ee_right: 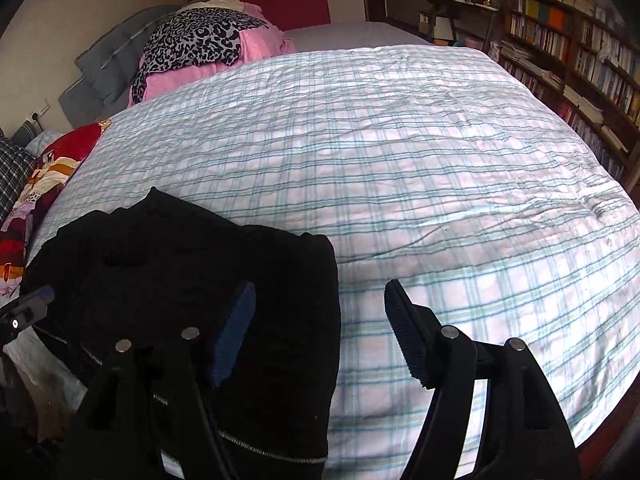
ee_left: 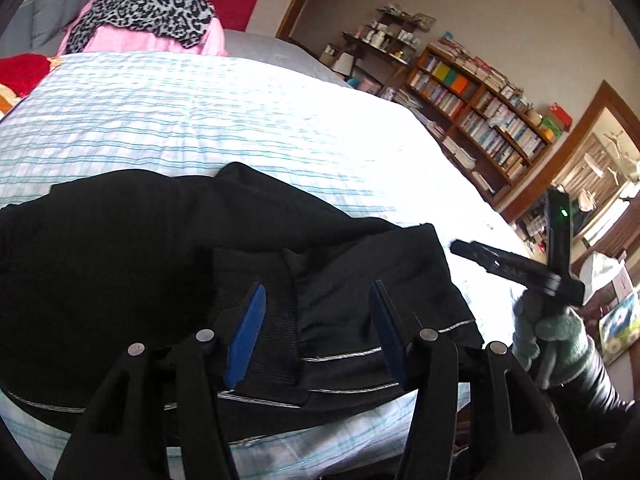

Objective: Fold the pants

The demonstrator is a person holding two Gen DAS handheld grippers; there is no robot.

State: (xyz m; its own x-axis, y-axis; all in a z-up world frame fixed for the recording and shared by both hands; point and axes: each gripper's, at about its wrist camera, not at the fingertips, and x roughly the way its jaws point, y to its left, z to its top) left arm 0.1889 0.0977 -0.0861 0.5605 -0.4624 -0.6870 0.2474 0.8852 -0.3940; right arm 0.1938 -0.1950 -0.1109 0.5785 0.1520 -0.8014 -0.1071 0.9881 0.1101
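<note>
The black pants (ee_left: 160, 260) lie folded in a bundle near the front edge of the bed, with thin silver stripes along the near side. My left gripper (ee_left: 318, 320) hovers over their right part, open, its blue pads (ee_left: 248, 332) apart with nothing pinched between them. In the right wrist view the pants (ee_right: 200, 280) are at the lower left. My right gripper (ee_right: 320, 332) is open at their right edge, one finger over the black cloth, the other over the bedspread. The right gripper (ee_left: 500, 260) also shows in the left wrist view, held by a gloved hand (ee_left: 548, 340).
A white bedspread with a blue check (ee_right: 440, 180) covers the bed. A leopard-print cloth on pink clothing (ee_right: 200, 44) is piled at the far left corner. A red patterned blanket (ee_right: 52, 168) lies along the left side. Bookshelves (ee_right: 580, 52) stand beyond the right edge.
</note>
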